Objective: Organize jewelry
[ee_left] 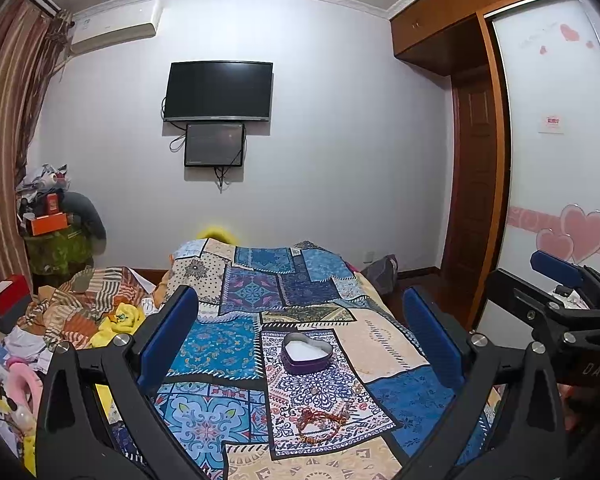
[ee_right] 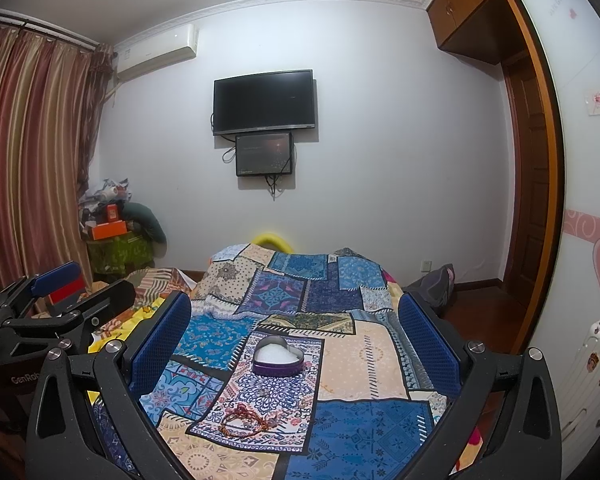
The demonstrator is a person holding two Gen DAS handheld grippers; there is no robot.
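Observation:
A purple heart-shaped tin (ee_left: 307, 353) with a white lining lies open on the patchwork bedspread (ee_left: 228, 344); it also shows in the right wrist view (ee_right: 278, 358). Nearer me lies a tangle of red and brown bead bracelets (ee_left: 320, 424), also in the right wrist view (ee_right: 246, 424), with small trinkets beside it. My left gripper (ee_left: 300, 340) is open and empty, held above the bed with the tin between its blue fingers. My right gripper (ee_right: 296, 344) is open and empty, likewise framing the tin. Each gripper shows at the edge of the other's view.
The bed runs toward a white wall with a TV (ee_left: 218, 91). Crumpled bedding and clutter (ee_left: 84, 312) lie at left, curtains (ee_right: 32, 152) behind. A wardrobe (ee_left: 556, 140) with heart stickers and a white suitcase (ee_right: 588, 376) stand at right.

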